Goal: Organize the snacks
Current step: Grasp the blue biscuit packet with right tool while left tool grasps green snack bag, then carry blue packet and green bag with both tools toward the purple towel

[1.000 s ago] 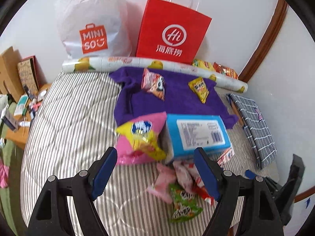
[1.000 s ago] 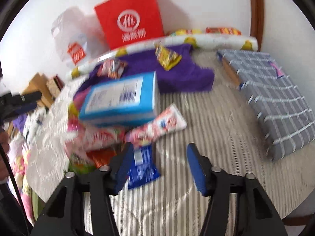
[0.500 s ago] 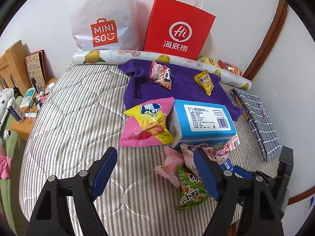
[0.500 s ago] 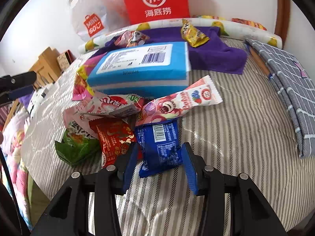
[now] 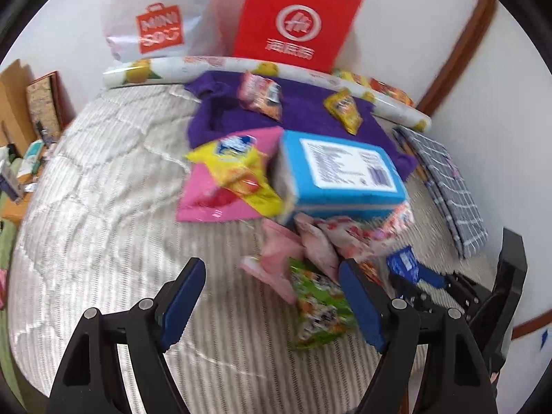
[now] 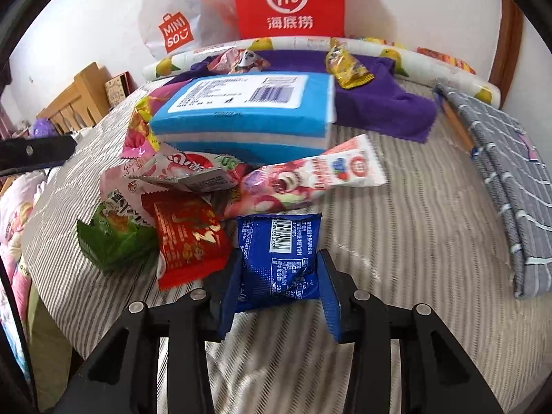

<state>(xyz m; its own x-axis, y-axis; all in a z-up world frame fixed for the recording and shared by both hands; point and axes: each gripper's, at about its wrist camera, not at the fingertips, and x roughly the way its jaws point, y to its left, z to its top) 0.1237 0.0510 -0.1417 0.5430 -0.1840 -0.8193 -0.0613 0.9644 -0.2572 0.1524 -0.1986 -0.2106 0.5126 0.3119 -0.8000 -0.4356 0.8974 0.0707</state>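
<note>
At the bottom centre of the right wrist view, the right gripper has a blue snack packet between its blue pads, and the jaws are closing on it; both pads sit against the packet's crumpled sides (barcode face up). Just left of it lies a red snack packet, and further left a green snack packet, both on the striped bedcover. Behind them, mid-frame, a long strawberry-print wrapper slants up to the right, touching a pile of pink and white packets. Above that sits a blue tissue pack, with a purple cloth behind it carrying a yellow snack packet. At the top stand a red paper bag and a white plastic bag.

In the left wrist view the left gripper hangs over the bedcover at the bottom of the frame, jaws wide apart with nothing pressed between them; the green packet lies just inside its right-hand finger. A pink and yellow chip bag leans against the tissue pack at centre. The picture is blurred.
</note>
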